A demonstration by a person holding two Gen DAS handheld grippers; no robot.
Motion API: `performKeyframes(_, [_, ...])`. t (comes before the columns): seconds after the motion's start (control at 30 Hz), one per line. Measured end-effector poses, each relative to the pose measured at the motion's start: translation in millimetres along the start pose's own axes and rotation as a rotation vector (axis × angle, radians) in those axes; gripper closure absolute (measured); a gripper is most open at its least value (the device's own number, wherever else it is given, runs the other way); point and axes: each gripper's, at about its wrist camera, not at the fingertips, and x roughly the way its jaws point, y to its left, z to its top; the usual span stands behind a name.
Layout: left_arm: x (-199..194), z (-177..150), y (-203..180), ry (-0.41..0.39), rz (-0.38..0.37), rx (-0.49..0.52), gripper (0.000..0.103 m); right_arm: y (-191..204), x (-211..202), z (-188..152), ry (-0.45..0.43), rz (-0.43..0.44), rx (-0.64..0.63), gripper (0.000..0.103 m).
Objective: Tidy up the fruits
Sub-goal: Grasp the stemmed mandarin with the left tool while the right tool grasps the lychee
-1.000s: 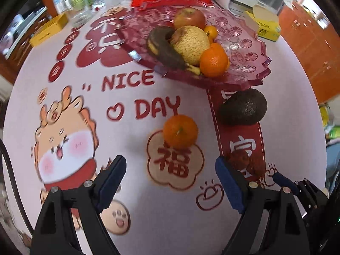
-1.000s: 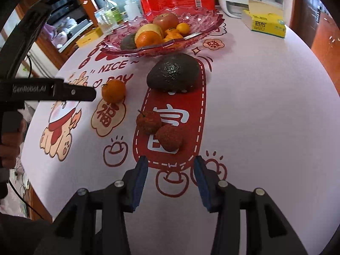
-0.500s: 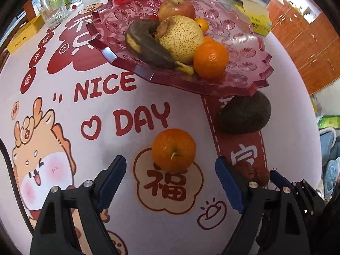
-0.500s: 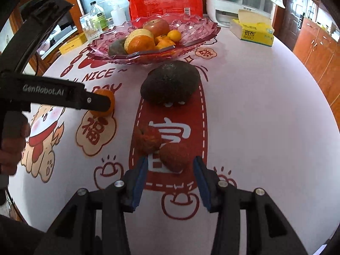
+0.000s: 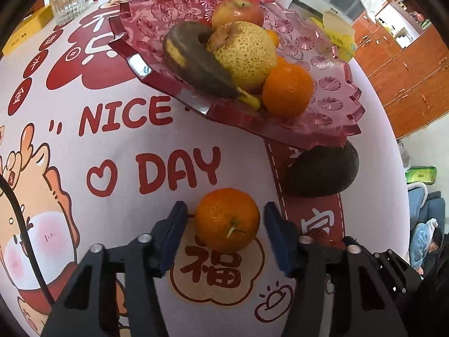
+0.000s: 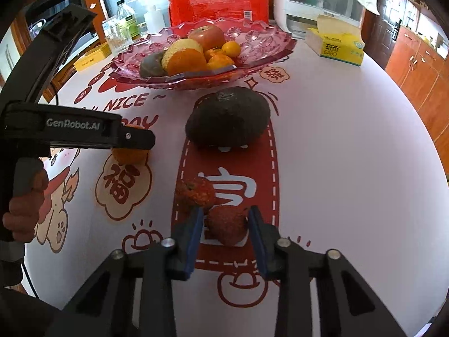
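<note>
An orange tangerine (image 5: 227,219) lies on the printed tablecloth between the fingers of my left gripper (image 5: 226,210), which is open with small gaps on both sides. The same tangerine (image 6: 129,155) shows partly hidden under the left gripper's arm in the right wrist view. My right gripper (image 6: 226,212) is open around a red lychee (image 6: 228,225); a second lychee (image 6: 197,191) lies just beyond its left finger. A dark avocado (image 6: 228,118) lies further on. The pink glass fruit plate (image 5: 331,106) holds an apple, pear, dark banana and oranges.
Behind the plate stand a red snack bag (image 6: 217,1), bottles and a glass (image 5: 68,2), a white appliance (image 6: 322,2) and a yellow tissue box (image 6: 335,45). The person's hand (image 6: 23,210) holds the left gripper handle. Wooden cabinets stand at the right.
Both grippers moved forward and narrowed. The left now has the tangerine between its fingers, and the right has the near lychee between its fingers.
</note>
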Motion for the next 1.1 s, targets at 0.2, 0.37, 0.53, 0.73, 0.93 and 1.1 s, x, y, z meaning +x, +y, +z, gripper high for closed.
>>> performKeyframes(0.2, [-2.1,-2.2,4.8,0.004,-0.023,-0.019,0.060,2.3,-0.3,-0.9,0.014,0.000,-0.008,0.072])
performKeyframes(0.37, [-15.3,-12.5,11.6,0.007,-0.018,-0.024,0.060,4.9,-3.9,-2.9,0.019,0.019,-0.012,0.073])
performKeyframes(0.53, [-28.1,-15.5,13.5,0.008,-0.005,-0.033,0.060,6.5,-11.6,0.4,0.004,0.035,-0.020,0.073])
performKeyframes(0.73, [-52.7,-23.8,16.7,-0.002,0.017,-0.051,0.060,5.6,-28.6,10.5,-0.041,0.053,-0.034,0.073])
performKeyframes(0.93, [-82.6,-34.2,13.0,-0.033,0.087,-0.074,0.060,4.9,-43.3,27.8,-0.056,0.072,-0.043,0.073])
performKeyframes(1.1, [-110.7,-31.9,8.1,-0.050,0.125,-0.088,0.060,4.5,-52.4,50.2,-0.080,0.091,-0.065,0.073])
